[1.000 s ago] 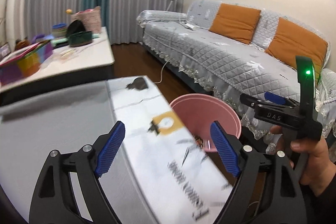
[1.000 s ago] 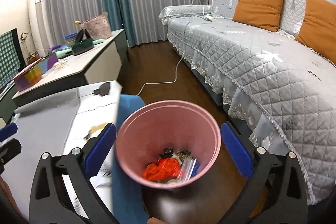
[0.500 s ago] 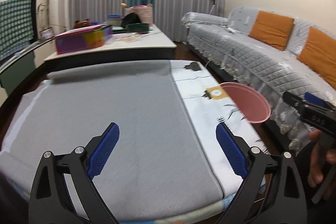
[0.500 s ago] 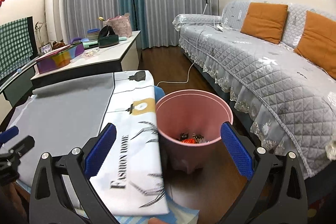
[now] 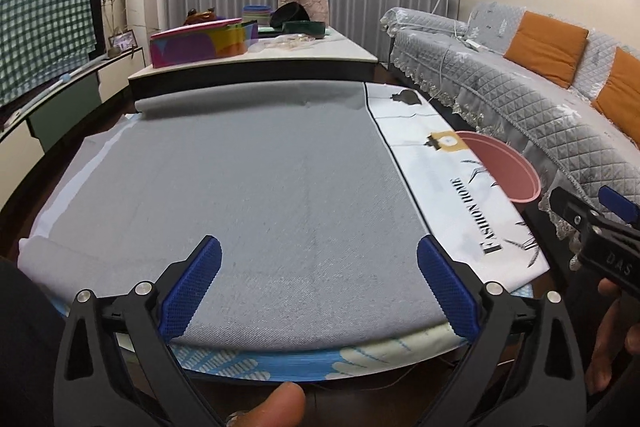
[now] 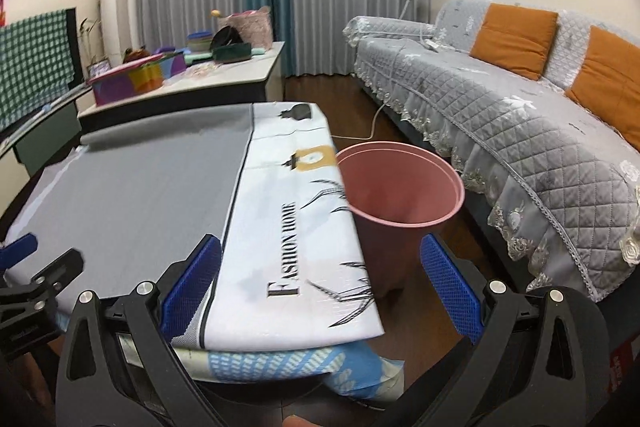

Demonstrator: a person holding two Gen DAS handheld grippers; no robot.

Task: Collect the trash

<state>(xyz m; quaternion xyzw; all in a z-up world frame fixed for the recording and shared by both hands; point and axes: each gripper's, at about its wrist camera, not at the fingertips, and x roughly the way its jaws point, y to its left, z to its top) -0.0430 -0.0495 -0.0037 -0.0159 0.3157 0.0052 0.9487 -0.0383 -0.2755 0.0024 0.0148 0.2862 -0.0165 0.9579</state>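
Note:
A pink bin point(image 6: 404, 187) stands on the floor between the low table and the sofa; its contents are hidden from here. In the left wrist view the pink bin point(image 5: 504, 171) shows at the table's right edge. My left gripper point(image 5: 318, 247) hovers over the near edge of the grey tablecloth point(image 5: 240, 187), its jaws opening with nothing between them. My right gripper point(image 6: 320, 243) is open and empty, above the white "FASHION HOME" strip point(image 6: 288, 227), short of the bin. The grey cloth shows no trash.
A grey quilted sofa point(image 6: 500, 115) with orange cushions runs along the right. A second table point(image 5: 256, 59) behind holds a colourful box and bowls. A white cable point(image 6: 372, 131) lies on the wood floor beyond the bin. A checked cloth point(image 5: 44, 31) hangs at left.
Both grippers have pulled back from the pink bin, which was close under the right gripper. The left view has swung left onto the grey cloth, and its jaws stand wider.

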